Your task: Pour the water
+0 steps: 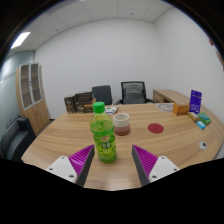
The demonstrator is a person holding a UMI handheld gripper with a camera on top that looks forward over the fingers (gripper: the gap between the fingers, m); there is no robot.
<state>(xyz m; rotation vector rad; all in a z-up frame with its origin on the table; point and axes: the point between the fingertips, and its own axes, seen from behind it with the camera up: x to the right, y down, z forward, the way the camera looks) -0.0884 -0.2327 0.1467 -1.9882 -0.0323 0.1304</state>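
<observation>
Two fingers of the gripper [113,160] stand wide apart, holding nothing, short of the green bottle [103,133] on the wooden table [60,140]. Judging by this, the approach is in hand; next, advance and close on the bottle, then tip it toward the cup [122,124] just behind.

bottle [103,133] label unreadable, cup [122,124] contents unclear

Cam on gripper — faces fwd over table [60,140], fingers [80,162] low, near

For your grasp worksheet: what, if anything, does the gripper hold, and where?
Nothing. The gripper is open; the green bottle stands on the table just ahead of the fingers.
</observation>
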